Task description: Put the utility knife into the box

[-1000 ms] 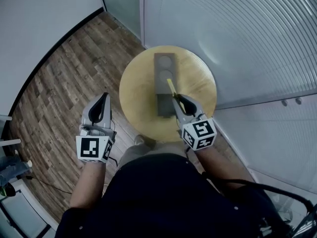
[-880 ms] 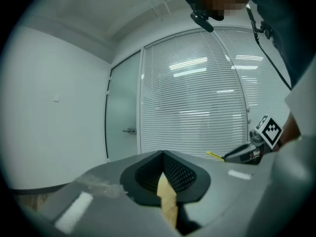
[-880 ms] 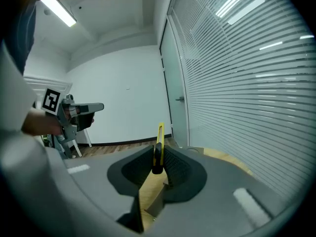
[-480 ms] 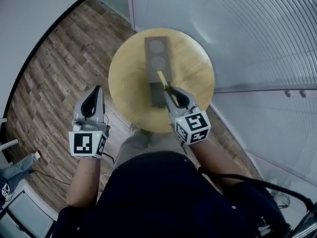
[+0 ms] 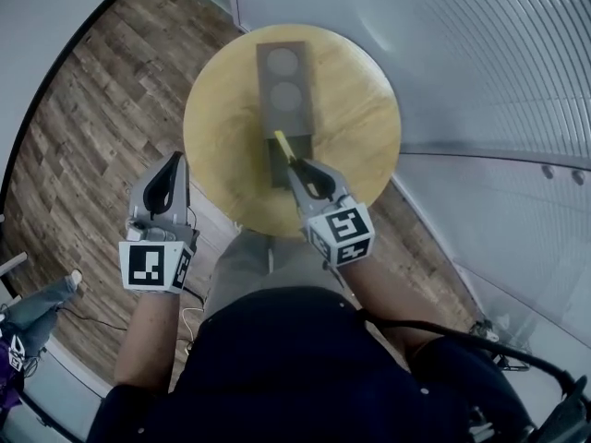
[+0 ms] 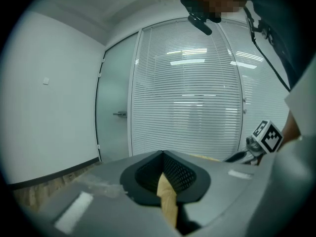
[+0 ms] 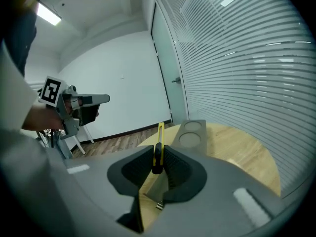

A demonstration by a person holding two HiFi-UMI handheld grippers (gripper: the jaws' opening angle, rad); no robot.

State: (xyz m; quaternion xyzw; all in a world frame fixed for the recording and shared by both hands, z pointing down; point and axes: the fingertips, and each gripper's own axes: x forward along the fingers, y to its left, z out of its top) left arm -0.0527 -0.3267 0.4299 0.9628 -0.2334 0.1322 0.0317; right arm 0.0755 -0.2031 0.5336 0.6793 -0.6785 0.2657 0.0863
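The plank-pattern wood floor (image 5: 102,109) fills the left of the head view, and a glass wall with horizontal blinds (image 5: 480,53) fills the right. Your own dark-clad torso cuts off the bottom of that view.

Between them stands the round desk (image 5: 360,109), with a smooth, pale wood top. Its near edge is partly hidden behind your right arm.

A long grey rectangular box (image 5: 284,100) lies along the middle of the desk. It reaches from near the far edge toward the near edge. Two shallow round recesses mark its far half. Its near half looks darker, like an open compartment, but your right claw covers much of it, so the inside is hard to make out.

Your left claw (image 5: 174,160) hangs off the desk's left edge, over the floor. Its ribbed black pads meet at the tips, with nothing between them.

Your right claw (image 5: 295,167) is over the near end of the box, narrowly parted and clamped on the utility knife (image 5: 283,146). The knife is slim and yellow with a black part where the pads pinch it. Its free end points toward the desk's far edge, above the box. You cannot tell whether it touches the box.
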